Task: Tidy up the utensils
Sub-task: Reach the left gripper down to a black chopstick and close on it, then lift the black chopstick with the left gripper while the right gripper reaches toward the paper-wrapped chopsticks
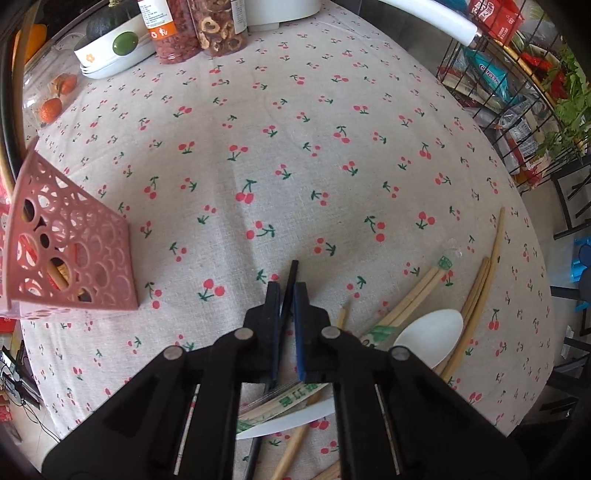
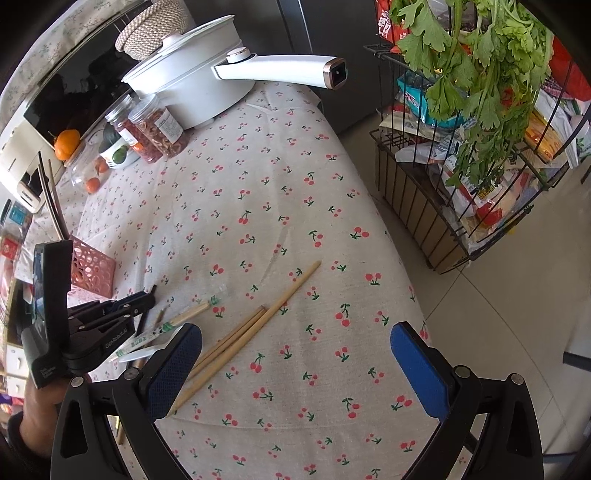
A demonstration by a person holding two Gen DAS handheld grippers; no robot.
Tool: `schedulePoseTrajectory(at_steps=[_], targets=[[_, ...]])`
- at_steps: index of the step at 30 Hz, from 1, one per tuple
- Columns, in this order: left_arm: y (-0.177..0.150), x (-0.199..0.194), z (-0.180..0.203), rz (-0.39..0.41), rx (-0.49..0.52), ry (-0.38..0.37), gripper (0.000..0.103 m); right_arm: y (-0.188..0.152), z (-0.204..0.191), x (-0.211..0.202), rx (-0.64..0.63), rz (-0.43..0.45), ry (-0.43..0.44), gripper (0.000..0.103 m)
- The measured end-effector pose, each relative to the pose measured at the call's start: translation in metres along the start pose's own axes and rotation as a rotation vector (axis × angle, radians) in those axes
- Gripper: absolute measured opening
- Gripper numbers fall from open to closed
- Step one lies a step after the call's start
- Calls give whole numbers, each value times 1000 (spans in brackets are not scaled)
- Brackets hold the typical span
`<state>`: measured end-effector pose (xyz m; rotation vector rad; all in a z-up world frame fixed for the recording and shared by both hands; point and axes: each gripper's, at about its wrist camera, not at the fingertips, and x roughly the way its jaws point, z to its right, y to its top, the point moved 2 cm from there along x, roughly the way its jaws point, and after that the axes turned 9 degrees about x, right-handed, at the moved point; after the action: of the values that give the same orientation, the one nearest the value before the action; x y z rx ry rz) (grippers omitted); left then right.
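Observation:
My left gripper [image 1: 287, 291] is shut on a black chopstick [image 1: 290, 280] that sticks out past its fingertips, just above the cherry-print tablecloth. It also shows in the right wrist view [image 2: 142, 300]. A pink perforated utensil holder [image 1: 70, 254] stands at the left, with utensils inside; it shows in the right wrist view [image 2: 92, 267] too. Several wooden chopsticks [image 1: 476, 295], a paper-wrapped pair [image 1: 413, 295] and a white spoon [image 1: 428, 338] lie at the right. My right gripper [image 2: 295, 350] is open and empty above the wooden chopsticks [image 2: 243, 336].
Jars of dried fruit [image 1: 199, 26], a bowl [image 1: 110, 51] and oranges [image 1: 55, 99] stand at the table's far edge. A white pot [image 2: 192, 85] with a long handle sits at the back. A wire rack [image 2: 472, 177] with packets and greens stands right of the table.

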<state>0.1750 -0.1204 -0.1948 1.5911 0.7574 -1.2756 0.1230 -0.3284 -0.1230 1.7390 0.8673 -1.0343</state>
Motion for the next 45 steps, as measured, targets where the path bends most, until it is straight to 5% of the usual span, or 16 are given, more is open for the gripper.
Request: schedulePoseTrajectory(at_steps=[9,11,21,28,32,45], targets=[[-19,-4,-15,-47,53,16,14,1,-4,12,-13,-18,-32,103],[-21,-6,-16,-37,54,3,6,2,-4,16,-3,-25,-42,103],[-54,-82,-27,185,84,-59,6,-5,-31,35,-63,-68,50,103],[-64,-128,-55,326,29,-124,6,-19,-62,48,-89,-102,191,102],[-71,-136,-58,354,29,-133,6,-26,-72,62,-99,-135,222,77],[-91,-139,-74,352,-5,-134,6,-51,-88,75,-226,-153,220,21]])
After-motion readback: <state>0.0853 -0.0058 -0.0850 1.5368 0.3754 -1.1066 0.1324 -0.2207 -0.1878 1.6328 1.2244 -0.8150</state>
